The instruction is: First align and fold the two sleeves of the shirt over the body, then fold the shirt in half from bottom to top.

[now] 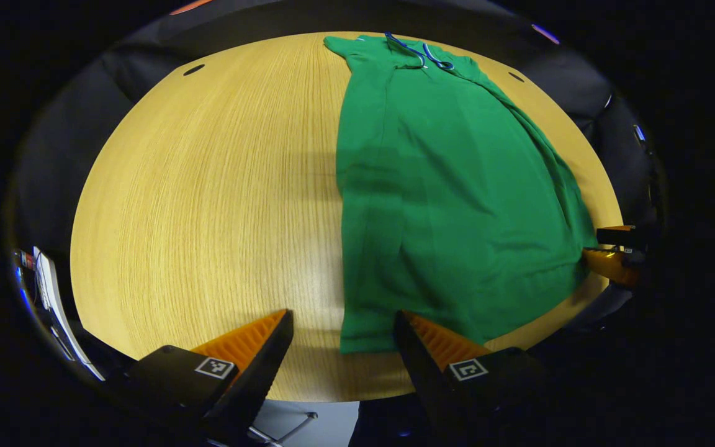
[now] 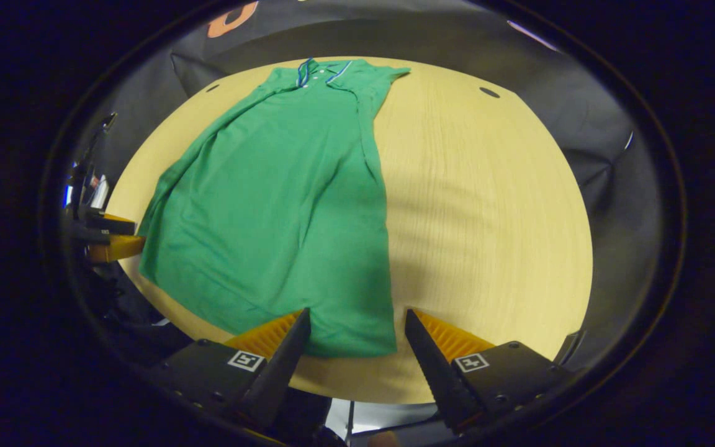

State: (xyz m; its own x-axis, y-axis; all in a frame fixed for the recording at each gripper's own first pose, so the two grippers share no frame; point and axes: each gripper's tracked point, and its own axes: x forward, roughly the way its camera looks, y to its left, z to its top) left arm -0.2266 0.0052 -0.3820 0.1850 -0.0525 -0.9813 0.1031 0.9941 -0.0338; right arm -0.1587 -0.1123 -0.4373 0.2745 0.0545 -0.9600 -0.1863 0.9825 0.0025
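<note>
A green polo shirt [image 1: 450, 186] lies flat on the round wooden table [image 1: 208, 186], collar at the far edge, hem toward me, both sleeves folded over the body. My left gripper [image 1: 342, 323] is open at the hem's left corner, which lies between its fingers. In the right gripper view the same shirt [image 2: 283, 198] has its right hem corner between the spread fingers of my right gripper [image 2: 357, 323], open. The right gripper [image 1: 612, 251] also appears at the shirt's far right hem in the left gripper view, and the left gripper [image 2: 112, 239] at the left in the right gripper view.
Bare wood spreads left of the shirt in the left gripper view and right of the shirt [image 2: 488, 205] in the right gripper view. Small dark holes [image 1: 193, 69] mark the tabletop near its far rim. A chair base [image 1: 289, 428] shows under the near edge.
</note>
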